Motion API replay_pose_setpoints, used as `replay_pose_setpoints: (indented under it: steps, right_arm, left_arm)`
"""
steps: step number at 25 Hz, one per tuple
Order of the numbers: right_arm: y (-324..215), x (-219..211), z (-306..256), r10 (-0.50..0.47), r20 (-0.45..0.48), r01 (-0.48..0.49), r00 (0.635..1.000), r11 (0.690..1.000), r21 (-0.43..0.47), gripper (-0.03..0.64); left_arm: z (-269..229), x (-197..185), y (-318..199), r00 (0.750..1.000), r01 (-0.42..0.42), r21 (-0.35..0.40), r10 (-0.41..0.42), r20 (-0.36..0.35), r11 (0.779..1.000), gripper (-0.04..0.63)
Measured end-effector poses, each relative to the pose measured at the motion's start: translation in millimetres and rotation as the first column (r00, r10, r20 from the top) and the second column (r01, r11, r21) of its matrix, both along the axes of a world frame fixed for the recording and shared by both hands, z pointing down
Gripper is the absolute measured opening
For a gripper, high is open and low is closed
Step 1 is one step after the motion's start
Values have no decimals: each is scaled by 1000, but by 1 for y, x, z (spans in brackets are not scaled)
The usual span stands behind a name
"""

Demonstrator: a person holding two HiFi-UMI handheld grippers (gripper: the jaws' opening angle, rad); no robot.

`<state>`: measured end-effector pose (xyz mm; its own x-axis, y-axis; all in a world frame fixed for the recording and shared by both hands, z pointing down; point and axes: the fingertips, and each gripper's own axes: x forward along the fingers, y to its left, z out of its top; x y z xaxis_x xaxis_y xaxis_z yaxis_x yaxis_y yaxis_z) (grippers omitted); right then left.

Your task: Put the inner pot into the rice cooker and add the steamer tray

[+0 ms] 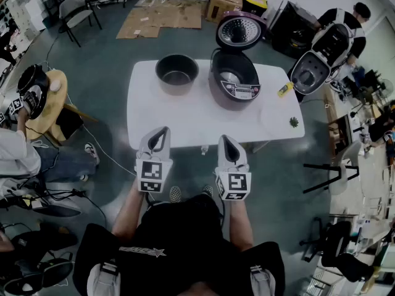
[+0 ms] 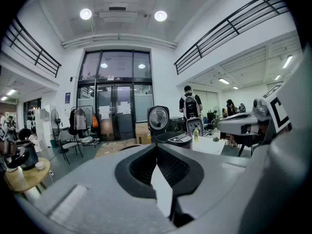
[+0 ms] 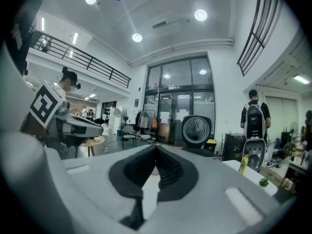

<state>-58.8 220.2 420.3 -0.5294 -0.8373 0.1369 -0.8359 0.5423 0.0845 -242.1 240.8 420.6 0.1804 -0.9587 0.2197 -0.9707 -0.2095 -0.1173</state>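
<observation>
On tabletop [image 1: 185,119], far side: cooker [image 1: 234,79], lid up, cavity open to view. Just left of it, not touching, the pot [image 1: 177,74] stands upright, bare inside. Yellow bottle [image 1: 284,89] lies right of cooker. Both tongs clenched, nothing btwn the pads. L tongs [image 1: 162,131] & R tongs [image 1: 226,139] hover side by side over the near edge, pointing fwd. The pot is ahead of L tongs, well apart. The cooker is ahead of R tongs, also well apart.
</observation>
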Motion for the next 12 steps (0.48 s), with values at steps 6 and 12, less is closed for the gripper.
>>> replay_pose_setpoints:
  steps: [6,12]
  right_arm:
    - [-14,-6,2,12,0,-12,1000,1000,-13,5]
    - [-46,-21,7,-16,-11,15,1000,999,-40,5]
  left_arm:
    - [-3,-9,-10,1000,17,5,-17,-7,1000,11]
    - [3,-23,-32,998,55,-10,-55,-15,998,11]
